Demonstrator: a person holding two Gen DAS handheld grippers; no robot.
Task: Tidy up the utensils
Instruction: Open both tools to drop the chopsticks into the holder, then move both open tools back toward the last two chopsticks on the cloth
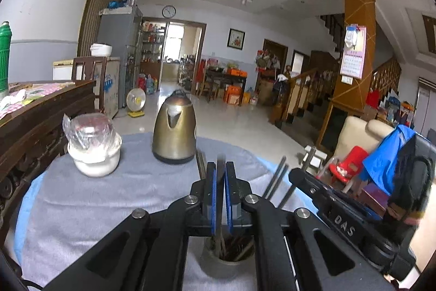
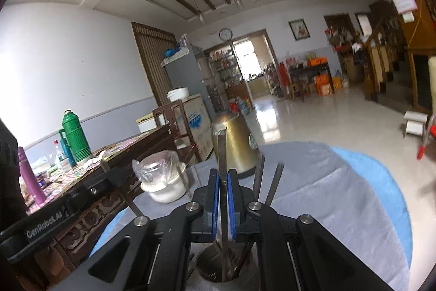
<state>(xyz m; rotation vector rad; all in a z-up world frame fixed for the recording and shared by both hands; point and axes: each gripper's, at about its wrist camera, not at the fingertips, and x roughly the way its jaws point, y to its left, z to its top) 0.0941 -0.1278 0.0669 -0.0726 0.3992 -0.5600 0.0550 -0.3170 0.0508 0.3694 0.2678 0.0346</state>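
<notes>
Both hand-held grippers, left point(image 1: 220, 176) and right point(image 2: 223, 182), pinch thin, stiff, slippery metal utensil handles point(image 2: 222, 168) mid-shaft, standing upright in the grey cylindrical holder point(image 2: 218, 274) on the tabletop point(image 2: 327, 195).

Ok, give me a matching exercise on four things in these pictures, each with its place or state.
Things:
1. brass-coloured metal kettle
2. white ceramic pot covered with clear plastic
3. green plastic thermos flask
4. flat metal utensil handle

Places or states:
A. on the dark wooden table to the left
B. clamped in the right tool
C. on the grey cloth, far middle
D. on the grey cloth, far left

Pairs: 1-C, 2-D, 3-A, 4-B
</notes>
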